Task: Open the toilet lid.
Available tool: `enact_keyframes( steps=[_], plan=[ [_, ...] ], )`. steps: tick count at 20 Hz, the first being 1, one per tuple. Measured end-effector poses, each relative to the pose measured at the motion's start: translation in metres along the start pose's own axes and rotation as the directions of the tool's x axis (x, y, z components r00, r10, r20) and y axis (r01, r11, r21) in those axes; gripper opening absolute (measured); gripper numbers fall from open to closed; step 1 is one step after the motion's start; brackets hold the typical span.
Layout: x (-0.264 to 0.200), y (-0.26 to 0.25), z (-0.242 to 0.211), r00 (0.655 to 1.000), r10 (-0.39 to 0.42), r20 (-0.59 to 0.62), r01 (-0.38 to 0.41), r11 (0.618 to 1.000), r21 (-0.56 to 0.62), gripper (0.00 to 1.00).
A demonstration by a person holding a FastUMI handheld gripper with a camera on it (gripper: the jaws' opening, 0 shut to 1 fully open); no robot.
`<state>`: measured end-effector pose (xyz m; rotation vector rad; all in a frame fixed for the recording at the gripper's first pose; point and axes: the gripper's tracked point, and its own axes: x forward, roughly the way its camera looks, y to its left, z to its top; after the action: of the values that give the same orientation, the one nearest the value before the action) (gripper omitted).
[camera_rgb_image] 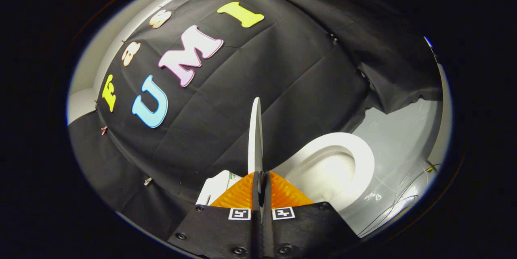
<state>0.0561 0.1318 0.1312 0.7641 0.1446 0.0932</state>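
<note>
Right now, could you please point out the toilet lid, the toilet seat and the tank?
toilet lid (255, 137): gripper view, its raised thin edge, clamped between the jaws.
toilet seat (365, 158): gripper view, the far rim of the ring.
tank (214, 188): gripper view, its top corner.

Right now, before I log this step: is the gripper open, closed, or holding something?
Gripper: closed, both fingers pinching the edge of the raised toilet lid, which stands upright beside the open toilet seat.
</note>
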Motion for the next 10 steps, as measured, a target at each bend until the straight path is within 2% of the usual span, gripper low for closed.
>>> enact_keyframes(
  steps=[4,10],
  plan=[
    [0.000,0.022,-0.005,1.000,-0.024,0.011,0.025,0.998,-0.063,0.05],
    [-0.001,0.069,-0.016,1.000,-0.010,0.007,0.011,0.987,-0.163,0.05]
  ],
)
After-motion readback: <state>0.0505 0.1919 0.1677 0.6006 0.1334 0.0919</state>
